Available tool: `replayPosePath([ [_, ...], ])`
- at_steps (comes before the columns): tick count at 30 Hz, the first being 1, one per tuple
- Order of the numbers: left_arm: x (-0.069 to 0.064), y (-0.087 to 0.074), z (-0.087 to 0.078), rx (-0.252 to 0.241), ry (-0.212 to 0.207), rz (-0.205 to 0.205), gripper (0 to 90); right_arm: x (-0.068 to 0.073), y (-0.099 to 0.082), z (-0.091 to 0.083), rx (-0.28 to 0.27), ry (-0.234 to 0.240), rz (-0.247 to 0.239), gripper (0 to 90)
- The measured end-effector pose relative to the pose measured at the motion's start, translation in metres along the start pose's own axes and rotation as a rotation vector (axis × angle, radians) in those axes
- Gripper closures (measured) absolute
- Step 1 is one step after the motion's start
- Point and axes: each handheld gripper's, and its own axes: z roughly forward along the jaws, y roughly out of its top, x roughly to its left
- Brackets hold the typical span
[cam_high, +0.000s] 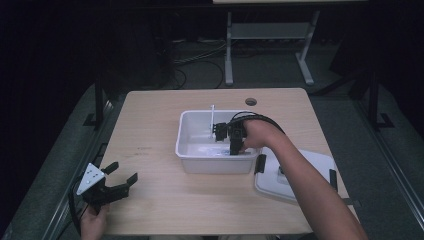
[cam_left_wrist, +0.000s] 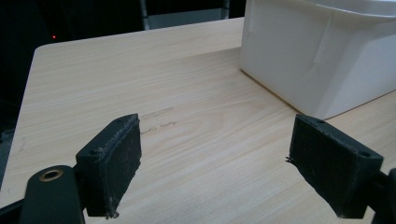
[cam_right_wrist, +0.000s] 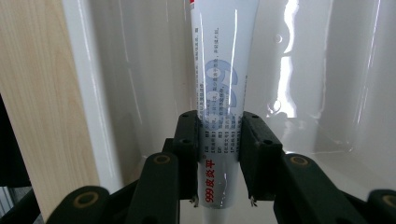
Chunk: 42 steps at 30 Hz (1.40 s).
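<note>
A white tube with blue print and red lettering (cam_right_wrist: 220, 70) stands between the black jaws of my right gripper (cam_right_wrist: 220, 154), which is shut on it. In the high view that right gripper (cam_high: 227, 136) reaches into a white plastic bin (cam_high: 186, 150) at the table's middle, and the tube (cam_high: 212, 117) rises as a thin white strip by the bin's far wall. My left gripper (cam_high: 121, 171) rests open near the table's front left corner, with bare wood between its pads (cam_left_wrist: 114, 161). The bin's outer wall (cam_left_wrist: 299, 60) stands beyond it.
The bin's white lid (cam_high: 272, 177) with black latches lies on the table to the right of the bin, partly under the person's right forearm. A round cable hole (cam_high: 251, 101) sits near the table's far edge. A desk frame stands on the floor behind.
</note>
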Motion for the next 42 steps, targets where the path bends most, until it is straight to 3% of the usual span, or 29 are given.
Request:
replayPosePath([
  [31, 0.001, 0.0, 0.0, -0.005, 0.0, -0.005, 16.3, -0.006, 0.005, 0.01, 0.013, 0.026, 0.011, 68.5],
  [42, 0.0, 0.0, 0.0, -0.003, -0.001, -0.004, 16.3, -0.005, 0.005, 0.006, 0.0, 0.005, 0.006, 67.0],
])
